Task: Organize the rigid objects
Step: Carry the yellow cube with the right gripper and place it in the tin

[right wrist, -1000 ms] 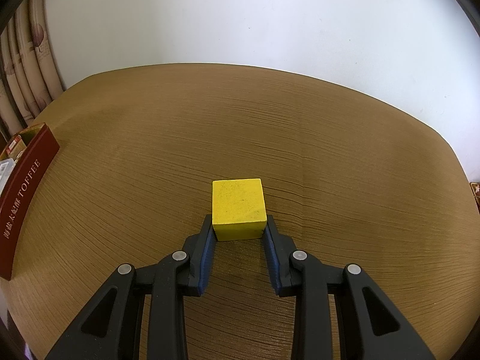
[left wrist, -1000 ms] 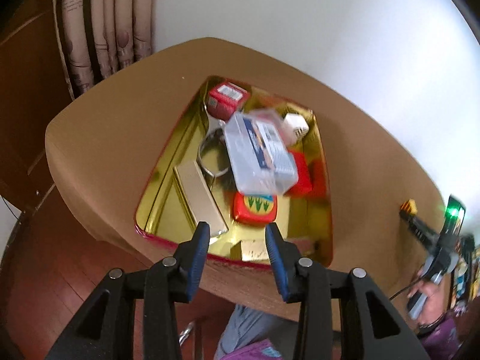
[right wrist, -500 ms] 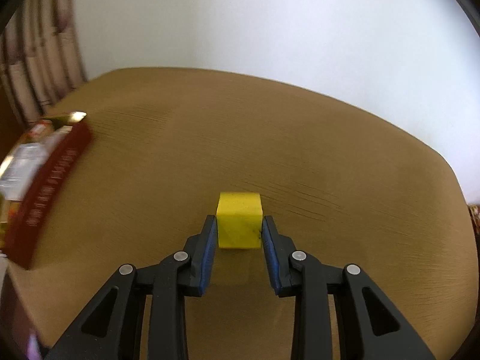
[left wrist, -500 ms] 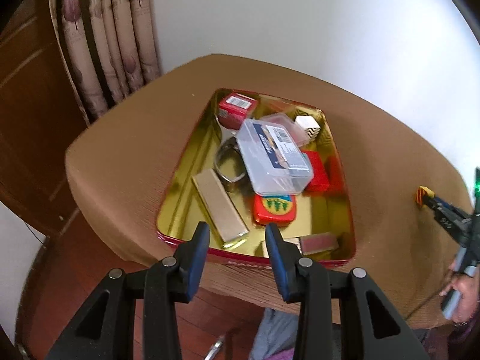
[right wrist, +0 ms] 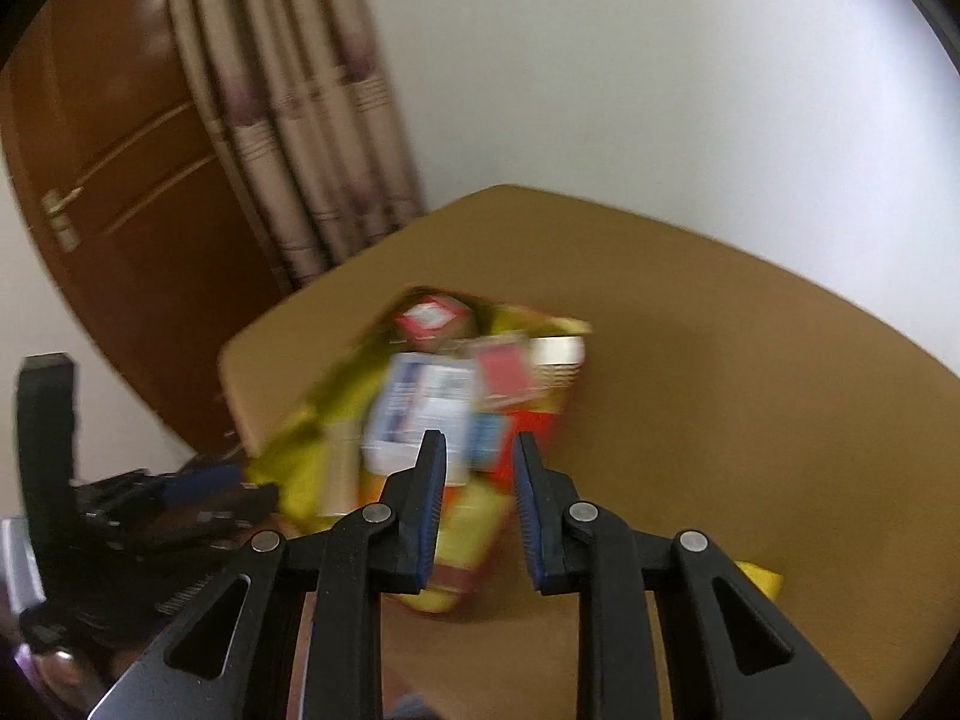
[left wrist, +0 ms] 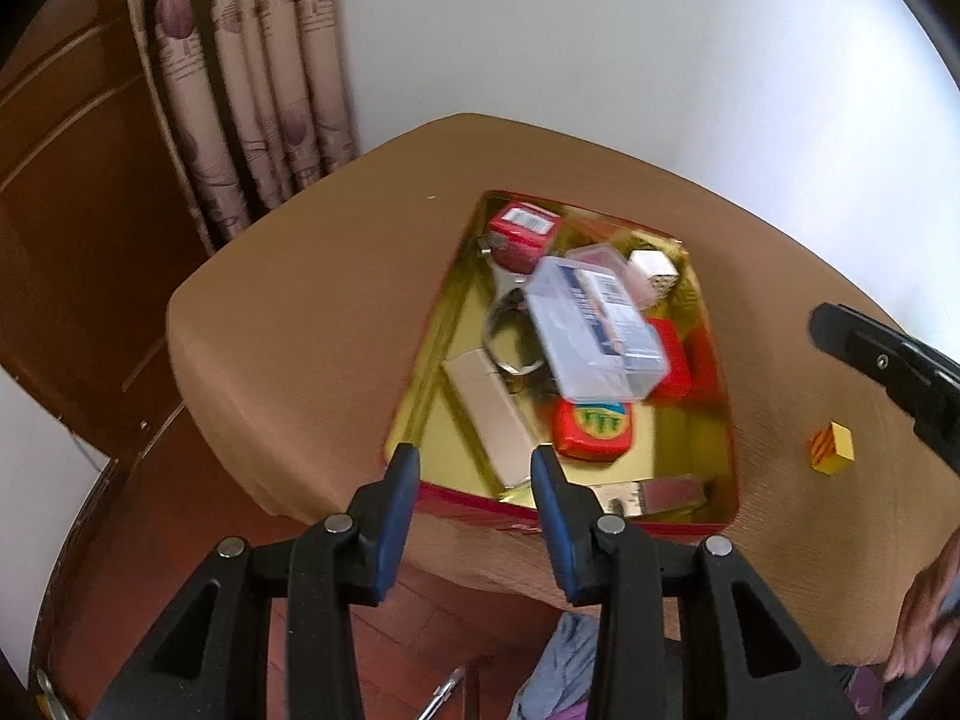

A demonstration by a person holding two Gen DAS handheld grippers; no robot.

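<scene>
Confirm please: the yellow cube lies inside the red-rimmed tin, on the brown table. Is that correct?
Not quite. The yellow cube lies outside the red-rimmed tin, not inside it. It sits on the bare brown table, to the right of the tin as the picture shows it. The left wrist view shows this clearly.

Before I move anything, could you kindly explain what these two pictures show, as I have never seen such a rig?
A person holds a two-finger clamp in each hand, and each clamp carries a camera looking along its fingers. One picture is from the left gripper, open and empty, above a tin on the table. The tin holds a clear plastic box, a red box and other small items. The blurred picture is from the right gripper, which holds nothing. A yellow block lies beside the tin.
</scene>
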